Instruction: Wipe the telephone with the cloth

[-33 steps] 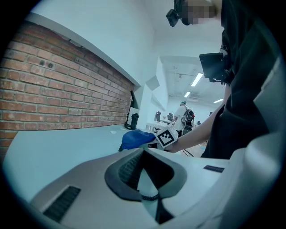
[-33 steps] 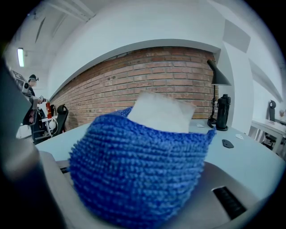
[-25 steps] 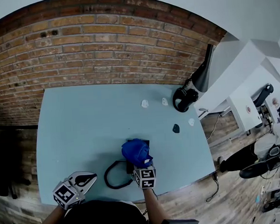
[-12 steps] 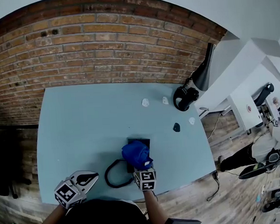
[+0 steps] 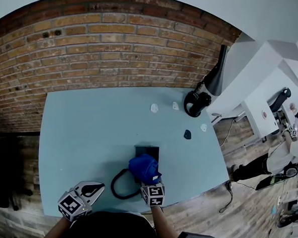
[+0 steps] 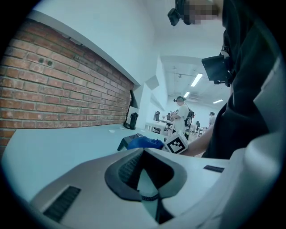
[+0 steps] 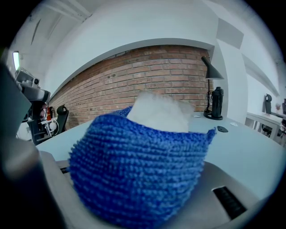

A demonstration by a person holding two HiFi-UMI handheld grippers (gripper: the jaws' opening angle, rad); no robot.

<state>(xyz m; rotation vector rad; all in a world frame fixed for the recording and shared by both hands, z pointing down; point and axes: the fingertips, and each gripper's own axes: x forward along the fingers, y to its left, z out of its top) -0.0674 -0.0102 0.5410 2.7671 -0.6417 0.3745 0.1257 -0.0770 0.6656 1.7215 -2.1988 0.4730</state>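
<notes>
The cloth is held on the telephone, at the front middle of the desk, by the right gripper. The left gripper is held to its left, and a lamp is placed behind, far right.

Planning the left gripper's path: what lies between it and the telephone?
Head view: the black looped cord lies between the left gripper and the telephone.

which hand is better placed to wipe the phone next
Right. The right tongs grip the blue cloth over the telephone; the left tongs hold nothing, apart near the table edge.
</notes>
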